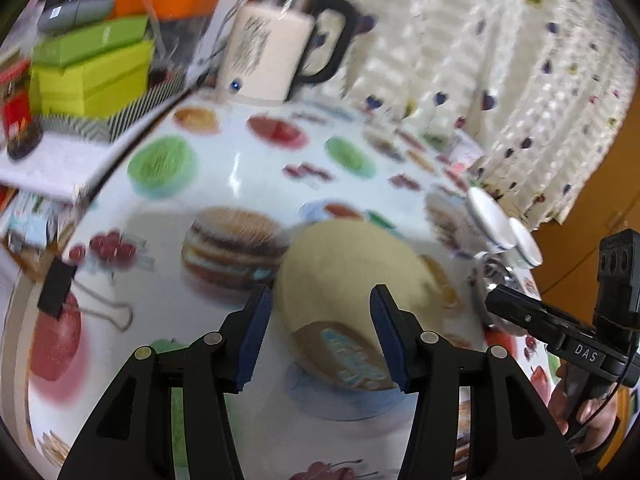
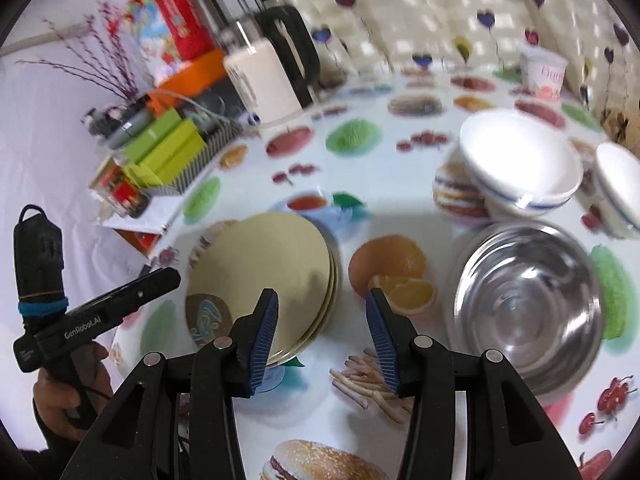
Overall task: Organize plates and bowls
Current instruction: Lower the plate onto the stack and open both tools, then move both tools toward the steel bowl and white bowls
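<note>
A stack of beige plates point(image 2: 264, 276) lies on the food-print tablecloth; it also shows in the left wrist view point(image 1: 344, 280), just ahead of my open, empty left gripper point(image 1: 318, 338). My right gripper point(image 2: 324, 344) is open and empty, above the cloth between the plates and a steel bowl point(image 2: 524, 304). Stacked white bowls with a blue stripe point(image 2: 520, 168) stand behind the steel bowl, with another white bowl point(image 2: 620, 192) to their right. The white bowls point(image 1: 490, 216) appear at the right in the left wrist view. The right gripper point(image 1: 560, 328) shows there too, and the left gripper point(image 2: 100, 304) in the right wrist view.
A cream electric kettle point(image 2: 264, 80) stands at the back of the table point(image 2: 360, 176). Green and orange boxes point(image 2: 168, 144) are piled at the back left. A paper cup point(image 2: 544, 72) stands far right. A binder clip point(image 1: 60, 288) lies at the table's left. A curtain point(image 1: 500, 60) hangs behind.
</note>
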Action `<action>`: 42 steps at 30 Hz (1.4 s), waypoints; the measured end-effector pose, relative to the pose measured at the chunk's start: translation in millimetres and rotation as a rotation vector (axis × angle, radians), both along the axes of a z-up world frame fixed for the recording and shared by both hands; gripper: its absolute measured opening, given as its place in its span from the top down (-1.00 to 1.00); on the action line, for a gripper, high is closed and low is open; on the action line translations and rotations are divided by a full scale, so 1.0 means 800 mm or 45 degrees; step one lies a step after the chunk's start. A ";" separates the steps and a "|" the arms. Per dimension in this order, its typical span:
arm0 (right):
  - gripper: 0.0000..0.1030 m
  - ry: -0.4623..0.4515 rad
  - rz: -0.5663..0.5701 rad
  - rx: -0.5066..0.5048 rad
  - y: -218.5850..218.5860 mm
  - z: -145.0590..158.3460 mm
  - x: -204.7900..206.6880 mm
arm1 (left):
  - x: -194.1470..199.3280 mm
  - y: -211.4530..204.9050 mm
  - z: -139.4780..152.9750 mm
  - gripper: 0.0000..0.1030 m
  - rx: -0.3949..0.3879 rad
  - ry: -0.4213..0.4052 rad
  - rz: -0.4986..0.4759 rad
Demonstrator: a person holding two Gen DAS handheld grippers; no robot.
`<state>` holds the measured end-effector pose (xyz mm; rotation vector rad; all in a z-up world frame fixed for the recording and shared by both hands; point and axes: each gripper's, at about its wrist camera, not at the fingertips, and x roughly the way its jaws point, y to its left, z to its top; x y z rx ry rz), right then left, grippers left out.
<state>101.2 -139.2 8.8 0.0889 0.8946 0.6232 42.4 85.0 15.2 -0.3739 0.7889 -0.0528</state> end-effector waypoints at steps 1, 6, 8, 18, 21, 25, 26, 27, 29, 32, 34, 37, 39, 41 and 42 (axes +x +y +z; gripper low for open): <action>0.11 -0.041 -0.007 -0.012 -0.003 0.006 -0.007 | 0.001 -0.006 0.005 -0.02 0.020 -0.019 -0.018; 0.11 -0.153 -0.047 -0.038 -0.023 0.028 -0.028 | 0.004 -0.049 0.022 -0.02 0.123 -0.082 -0.133; 0.11 -0.153 -0.058 -0.025 -0.034 0.031 -0.031 | 0.007 -0.066 0.027 -0.02 0.139 -0.097 -0.172; 0.05 -0.192 -0.105 -0.034 -0.074 0.036 -0.047 | 0.011 -0.117 0.038 -0.02 0.171 -0.121 -0.286; -0.01 -0.189 -0.122 -0.036 -0.086 0.038 -0.050 | 0.013 -0.127 0.038 -0.02 0.175 -0.115 -0.309; -0.09 -0.171 -0.131 -0.020 -0.103 0.040 -0.057 | 0.011 -0.136 0.038 -0.02 0.177 -0.117 -0.328; -0.09 -0.172 -0.135 -0.021 -0.106 0.040 -0.059 | 0.009 -0.138 0.038 -0.02 0.180 -0.122 -0.335; -0.09 -0.181 -0.142 -0.026 -0.111 0.041 -0.062 | 0.007 -0.140 0.038 -0.02 0.181 -0.127 -0.342; -0.09 -0.190 -0.149 -0.018 -0.119 0.040 -0.067 | 0.002 -0.144 0.036 -0.02 0.185 -0.139 -0.359; -0.09 -0.198 -0.166 0.001 -0.136 0.034 -0.076 | -0.004 -0.147 0.031 -0.02 0.187 -0.139 -0.383; -0.09 -0.227 -0.159 0.000 -0.145 0.028 -0.084 | -0.006 -0.147 0.027 -0.02 0.166 -0.123 -0.394; -0.23 -0.230 -0.177 -0.023 -0.156 0.020 -0.090 | -0.006 -0.147 0.022 -0.02 0.147 -0.096 -0.400; -0.26 -0.210 -0.194 -0.017 -0.167 0.016 -0.090 | -0.003 -0.147 0.019 -0.02 0.124 -0.073 -0.410; -0.40 -0.195 -0.206 0.004 -0.177 0.016 -0.086 | 0.002 -0.149 0.018 -0.02 0.135 -0.061 -0.416; -0.53 -0.189 -0.212 0.011 -0.181 0.016 -0.084 | 0.005 -0.151 0.019 -0.02 0.140 -0.058 -0.420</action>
